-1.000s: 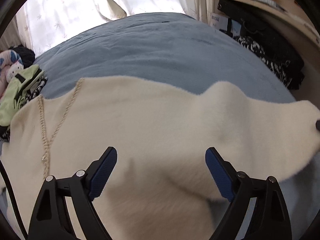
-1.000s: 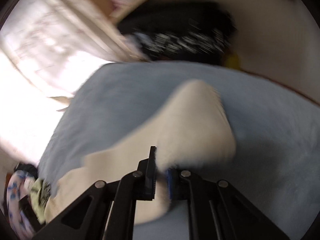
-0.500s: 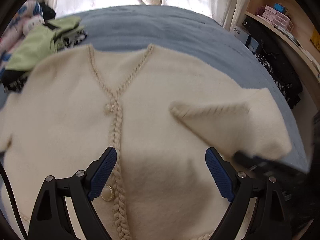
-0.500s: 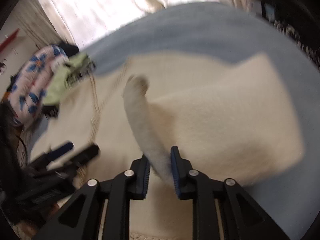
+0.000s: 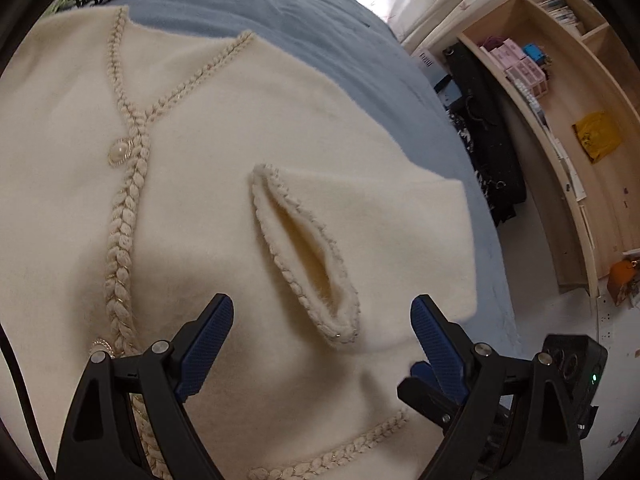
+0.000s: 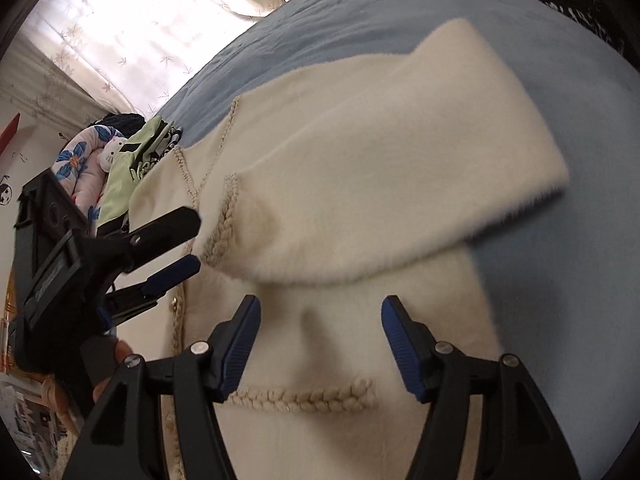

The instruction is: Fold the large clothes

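Blue bedding covers the bed (image 5: 288, 20) on which a cream cardigan (image 5: 224, 128) lies spread, front up, buttoned along its braided placket. Over it the left gripper (image 5: 322, 334) hangs with its jaws spread wide and nothing between them, its blue pads (image 5: 204, 344) above the knit just below the folded sleeve's cuff (image 5: 316, 264). That sleeve (image 6: 400, 168) lies across the cardigan's chest, its braided cuff opening gaping towards the left wrist camera. The right gripper (image 6: 320, 344) has just been opening; its jaws now stand apart and empty above the cardigan's body, near a braid-trimmed pocket edge (image 6: 304, 396), with the sleeve lying free beyond them. Seen from the right wrist camera, the left gripper sits at the left, a bit of the person's hand (image 6: 112, 364) showing beneath it. Further out, a pearl button (image 5: 119, 152) marks the placket, a heap of other clothes (image 6: 132, 156) (green and floral pieces) sits at the bed's far corner, sheer curtains (image 6: 132, 28) glow behind, and wooden shelves (image 5: 560, 92) stand beside the bed.
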A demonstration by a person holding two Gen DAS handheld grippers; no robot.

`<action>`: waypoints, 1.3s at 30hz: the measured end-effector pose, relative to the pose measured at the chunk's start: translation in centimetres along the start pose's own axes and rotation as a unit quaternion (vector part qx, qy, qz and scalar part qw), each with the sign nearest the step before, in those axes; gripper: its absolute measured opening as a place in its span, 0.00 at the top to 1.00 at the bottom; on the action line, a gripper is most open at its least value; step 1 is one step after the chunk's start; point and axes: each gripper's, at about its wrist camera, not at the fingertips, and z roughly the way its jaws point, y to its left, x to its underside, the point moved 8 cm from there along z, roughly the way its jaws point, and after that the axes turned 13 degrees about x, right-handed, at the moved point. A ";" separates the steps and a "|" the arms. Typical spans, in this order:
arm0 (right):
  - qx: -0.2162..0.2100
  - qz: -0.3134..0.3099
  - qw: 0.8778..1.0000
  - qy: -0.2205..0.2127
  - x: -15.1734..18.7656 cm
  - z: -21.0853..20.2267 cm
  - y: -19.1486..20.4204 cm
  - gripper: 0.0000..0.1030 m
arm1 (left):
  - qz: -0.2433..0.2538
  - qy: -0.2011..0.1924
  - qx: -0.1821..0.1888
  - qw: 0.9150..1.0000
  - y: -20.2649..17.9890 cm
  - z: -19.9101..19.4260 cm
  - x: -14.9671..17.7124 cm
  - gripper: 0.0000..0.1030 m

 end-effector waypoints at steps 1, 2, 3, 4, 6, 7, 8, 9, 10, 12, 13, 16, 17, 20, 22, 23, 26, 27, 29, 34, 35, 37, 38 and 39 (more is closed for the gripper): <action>0.002 -0.001 1.000 0.001 0.0 0.1 0.5 0.39 | -0.006 0.005 0.000 1.000 0.2 0.5 0.2 0.14; 0.003 -0.003 1.000 -0.001 0.2 -0.1 0.2 0.39 | -0.011 0.010 0.004 1.000 0.3 1.0 0.2 0.14; 0.003 -0.005 1.000 -0.002 0.3 -0.1 0.1 0.39 | -0.016 0.012 0.008 1.000 0.3 1.3 0.3 0.15; 0.005 -0.008 1.000 -0.004 0.4 -0.3 -0.2 0.39 | -0.018 0.014 0.010 1.000 0.2 1.7 0.3 0.18; 0.009 -0.013 1.000 -0.006 0.2 0.0 0.6 0.39 | -0.012 0.022 0.010 1.000 -0.3 2.6 0.3 0.38; 0.012 -0.015 1.000 -0.008 0.2 0.0 0.6 0.39 | -0.007 0.029 0.010 0.999 -0.6 3.2 0.2 0.45; 0.015 -0.018 1.000 -0.010 0.1 0.0 0.9 0.39 | -0.002 0.038 0.005 0.999 -0.8 3.6 0.3 0.68; 0.016 -0.019 1.000 -0.010 0.1 0.1 1.1 0.39 | 0.006 0.050 -0.009 0.999 -1.3 4.4 0.3 0.88; 0.017 -0.018 1.000 -0.010 0.0 0.2 1.3 0.39 | 0.020 0.064 -0.033 0.997 -1.5 5.2 0.3 0.88; 0.022 -0.020 0.999 -0.014 -0.1 0.0 1.4 0.39 | 0.059 0.069 -0.076 0.993 -2.3 5.8 -0.1 0.89; 0.025 -0.020 0.999 -0.016 -0.1 -0.2 1.3 0.39 | 0.088 0.066 -0.091 0.990 -3.2 5.7 -0.5 0.89; 0.030 -0.018 0.999 -0.023 -0.2 -1.0 0.8 0.39 | 0.160 0.046 -0.112 0.980 -6.6 4.2 -2.5 0.90; 0.030 -0.017 0.999 -0.026 -0.3 -1.3 0.6 0.39 | 0.179 0.033 -0.112 0.977 -7.7 3.3 -3.4 0.90; 0.039 -0.015 0.998 -0.040 -0.6 -2.3 0.2 0.39 | 0.226 -0.018 -0.113 0.967 -10.6 -0.9 -6.5 0.90; 0.039 -0.016 0.998 -0.047 -0.7 -2.9 0.0 0.39 | 0.246 -0.047 -0.127 0.960 -11.0 -3.7 -8.4 0.89; 0.038 -0.017 0.998 -0.049 -0.8 -3.2 0.0 0.39 | 0.254 -0.060 -0.139 0.955 -10.6 -5.1 -9.1 0.89; 0.047 -0.023 0.997 -0.055 -0.8 -3.6 -0.1 0.39 | 0.251 -0.086 -0.175 0.948 -7.6 -8.4 -10.1 0.89; 0.049 -0.025 0.997 -0.056 -0.8 -3.6 -0.1 0.39 | 0.238 -0.089 -0.189 0.949 -5.6 -9.1 -10.3 0.89; 0.054 -0.030 0.997 -0.053 -0.7 -3.6 0.1 0.39 | 0.200 -0.086 -0.217 0.951 -0.5 -10.0 -10.5 0.89; 0.072 -0.044 0.996 -0.030 -0.4 -2.6 0.4 0.39 | 0.097 -0.007 -0.253 0.963 12.0 -8.6 -7.0 0.76; 0.072 -0.047 0.996 -0.027 -0.3 -2.6 0.6 0.39 | 0.084 -0.004 -0.243 0.966 13.0 -8.6 -6.4 0.70; 0.073 -0.055 0.996 -0.023 -0.5 -2.8 0.8 0.39 | 0.072 -0.025 -0.215 0.974 13.4 -9.2 -6.3 0.62; 0.075 -0.060 0.995 -0.026 -0.8 -3.0 0.9 0.39 | 0.063 -0.029 -0.199 0.978 13.3 -9.3 -6.3 0.50; 0.081 -0.065 0.994 -0.030 -1.3 -3.3 0.9 0.39 | 0.053 -0.034 -0.180 0.982 13.2 -9.5 -6.7 0.38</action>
